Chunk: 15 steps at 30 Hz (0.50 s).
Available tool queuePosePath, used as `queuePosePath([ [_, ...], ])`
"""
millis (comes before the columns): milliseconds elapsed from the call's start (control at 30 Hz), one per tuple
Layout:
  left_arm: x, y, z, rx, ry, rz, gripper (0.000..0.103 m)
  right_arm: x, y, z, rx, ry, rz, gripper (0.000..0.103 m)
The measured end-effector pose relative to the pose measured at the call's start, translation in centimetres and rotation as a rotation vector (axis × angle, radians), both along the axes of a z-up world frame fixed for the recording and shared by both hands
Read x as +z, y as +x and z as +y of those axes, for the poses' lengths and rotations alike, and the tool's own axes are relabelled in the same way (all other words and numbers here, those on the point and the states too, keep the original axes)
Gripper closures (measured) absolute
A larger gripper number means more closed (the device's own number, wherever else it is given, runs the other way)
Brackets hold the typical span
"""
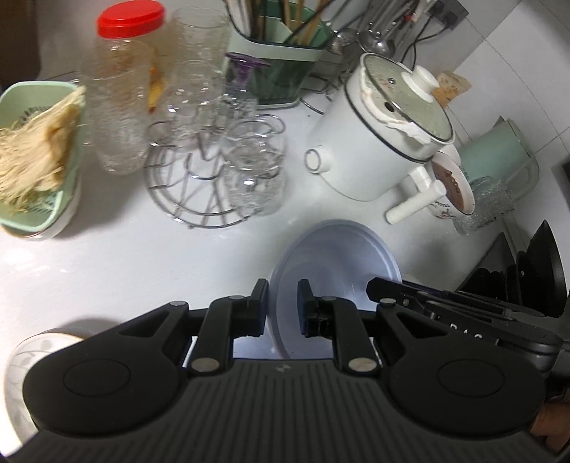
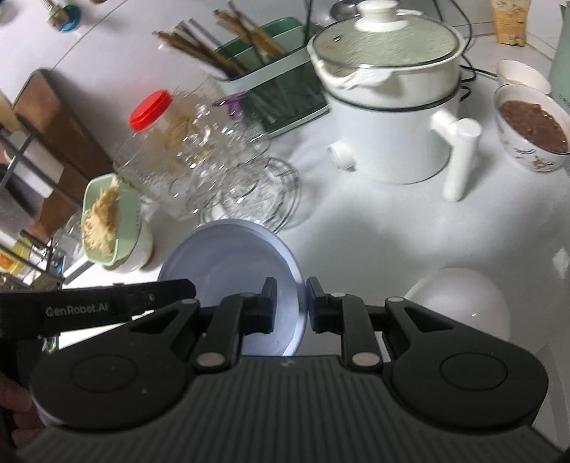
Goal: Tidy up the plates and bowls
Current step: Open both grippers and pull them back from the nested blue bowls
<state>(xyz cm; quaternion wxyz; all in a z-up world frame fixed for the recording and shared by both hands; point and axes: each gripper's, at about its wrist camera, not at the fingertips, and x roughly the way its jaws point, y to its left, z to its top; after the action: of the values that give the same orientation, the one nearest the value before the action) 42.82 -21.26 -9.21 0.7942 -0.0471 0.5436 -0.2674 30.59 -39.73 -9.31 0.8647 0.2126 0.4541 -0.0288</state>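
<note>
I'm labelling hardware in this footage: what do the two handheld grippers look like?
Both the left gripper and right gripper are matt black, with ribbed bodies, round side discs, silver pivot pins and blue-edged pads. The left one's side reads "GenRobot.AI" in the right wrist view.

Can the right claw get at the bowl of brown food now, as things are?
Probably not: the right claw is shut on the blue plate's rim. The counter towards the bowl of brown food looks free.

It was a home kitchen. A white bench (image 1: 107,256) stood against tiled wall and carried a lidded electric pot (image 2: 388,117), a caddy (image 2: 274,89) of chopsticks, glasses on a wire rack (image 1: 213,178), a red-capped jar (image 1: 121,89) and a bowl of brown food (image 2: 530,124). Ladles (image 1: 377,39) hung by a wall socket (image 1: 450,12).
</note>
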Motion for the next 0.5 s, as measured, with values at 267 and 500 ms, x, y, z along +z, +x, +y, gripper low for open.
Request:
queuePosePath([
  [267,-1.5,-0.6,3.1,0.007,0.024,0.015,0.081,-1.7,-0.2,3.1,0.053,0.02,0.03,0.081],
  [500,-3.2,-1.6,5.0,0.019,0.034,0.066,0.075,-3.4,-0.9,4.7,0.065,0.063,0.087,0.081],
])
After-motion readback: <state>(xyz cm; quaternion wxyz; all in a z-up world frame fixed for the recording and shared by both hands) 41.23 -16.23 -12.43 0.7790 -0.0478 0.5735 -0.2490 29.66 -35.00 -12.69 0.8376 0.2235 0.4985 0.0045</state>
